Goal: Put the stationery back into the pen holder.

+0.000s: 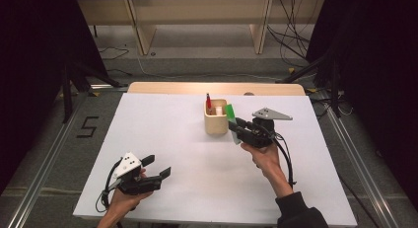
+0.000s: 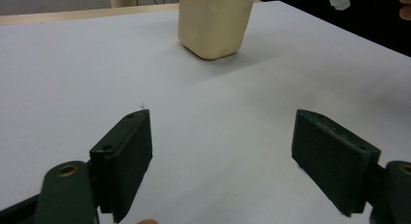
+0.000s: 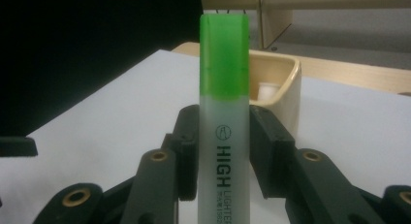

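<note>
My right gripper [image 3: 224, 136] is shut on a highlighter [image 3: 224, 112] with a green cap and a pale body marked HIGH LIGHTER; both pads press its sides. In the high view the right gripper [image 1: 237, 128] holds that highlighter [image 1: 230, 114] just right of a cream pen holder [image 1: 215, 123], cap near the rim. A red pen [image 1: 208, 102] and something white stand inside the holder. My left gripper [image 1: 158, 167] rests at the table's front left, jaws wide apart with nothing between them. The left gripper view looks past them to the pen holder [image 2: 215, 23].
The white table top [image 1: 162, 134] has a wooden strip along its far edge. Beyond it stand wooden furniture legs and loose cables on the floor. A figure 5 is taped on the floor at the left.
</note>
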